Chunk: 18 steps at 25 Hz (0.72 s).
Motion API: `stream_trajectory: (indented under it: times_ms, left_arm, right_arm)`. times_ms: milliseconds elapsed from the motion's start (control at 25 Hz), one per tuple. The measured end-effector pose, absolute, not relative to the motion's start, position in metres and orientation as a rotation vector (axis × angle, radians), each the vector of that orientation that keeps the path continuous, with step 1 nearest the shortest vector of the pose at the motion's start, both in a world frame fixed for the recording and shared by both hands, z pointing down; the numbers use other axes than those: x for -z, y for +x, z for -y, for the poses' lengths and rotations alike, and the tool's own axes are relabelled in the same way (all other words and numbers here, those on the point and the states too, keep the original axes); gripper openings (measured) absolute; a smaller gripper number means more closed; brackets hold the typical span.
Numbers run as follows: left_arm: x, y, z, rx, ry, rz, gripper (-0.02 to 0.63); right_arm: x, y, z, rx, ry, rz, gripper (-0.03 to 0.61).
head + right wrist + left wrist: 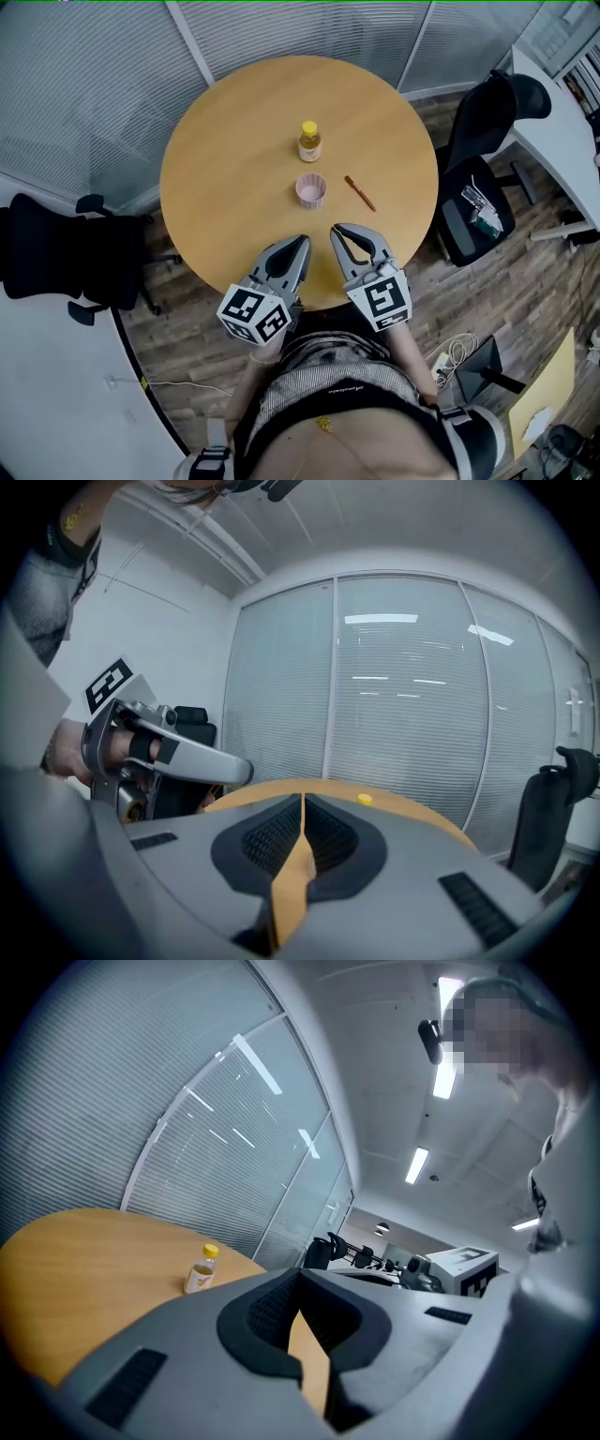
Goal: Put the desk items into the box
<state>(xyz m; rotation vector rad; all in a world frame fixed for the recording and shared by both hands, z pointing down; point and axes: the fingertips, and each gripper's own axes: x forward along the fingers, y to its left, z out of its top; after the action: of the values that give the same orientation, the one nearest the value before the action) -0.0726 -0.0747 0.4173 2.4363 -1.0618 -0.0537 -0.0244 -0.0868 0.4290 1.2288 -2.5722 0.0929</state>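
Note:
On the round wooden table (234,150) a small yellow-capped bottle (309,142) stands upright. Nearer me are a pink cup (311,190) and, to its right, a reddish-brown pen (359,193) lying flat. My left gripper (302,242) and right gripper (336,230) hover side by side over the table's near edge, both shut with nothing between the jaws, short of the cup. In the left gripper view the left gripper (300,1281) points past the bottle (201,1269). In the right gripper view only the bottle's cap (364,800) shows above the shut right gripper (302,806).
A black office chair (66,253) stands left of the table, and another (487,178) at the right holds small items on its seat. A white desk (562,131) lies far right. Blinded glass walls (94,84) run behind the table. Cables (455,354) lie on the wooden floor.

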Motion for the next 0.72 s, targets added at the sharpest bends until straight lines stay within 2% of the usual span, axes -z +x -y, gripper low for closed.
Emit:
stream_trajectory:
  times_ms: [720]
  left_arm:
    - [-0.428, -0.068, 0.082, 0.019, 2.442, 1.042, 0.002]
  right_arm:
    - [-0.438, -0.019, 0.09, -0.116, 1.247, 2.563, 0.025]
